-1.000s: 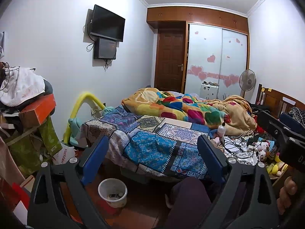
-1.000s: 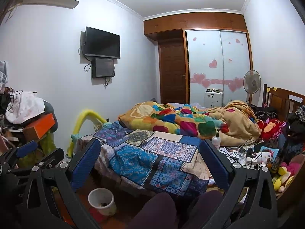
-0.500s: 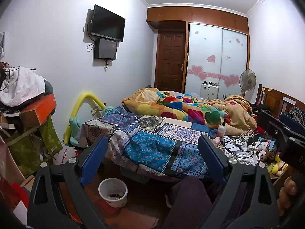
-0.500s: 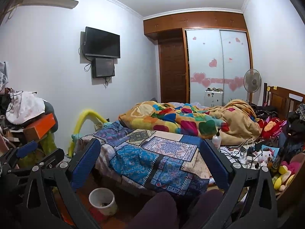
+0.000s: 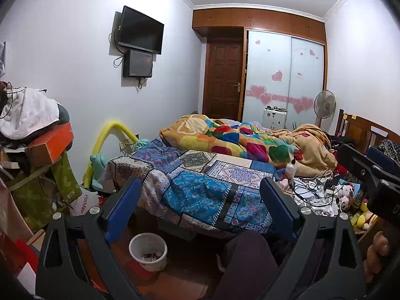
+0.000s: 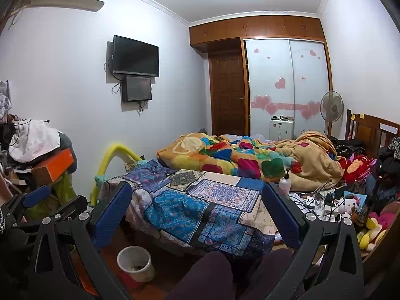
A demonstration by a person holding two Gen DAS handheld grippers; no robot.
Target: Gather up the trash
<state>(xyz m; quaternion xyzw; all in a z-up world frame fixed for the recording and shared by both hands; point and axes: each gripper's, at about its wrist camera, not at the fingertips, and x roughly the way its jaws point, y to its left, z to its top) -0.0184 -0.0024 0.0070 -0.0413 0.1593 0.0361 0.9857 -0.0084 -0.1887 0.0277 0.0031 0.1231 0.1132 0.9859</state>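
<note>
Both grippers are up in the air with nothing in them: the left gripper has its blue-padded jaws spread wide, and the right gripper is spread just as wide. The person's knees in dark trousers poke up between the jaws at the bottom of both views, and in the left wrist view you can see a hand wrapped around the other gripper's handle at the far right edge. On the reddish floor just past the left finger sits a small white trash bin, right by the foot of the bed, with a few scraps in the bottom; can't make out what they are. Next up is the patchwork quilt hanging over the bed's near end. To its right there's a mess of white cables and chargers, a pump bottle standing upright, and plush toys piled at the edge. On the left side a heap of bags and clothes with an orange box on top, plus a yellow foam tube arched against the wall. Further back, a colourful crumpled blanket across the bed, then a wall TV, a standing fan, the brown door and a sliding wardrobe with heart stickers.
</note>
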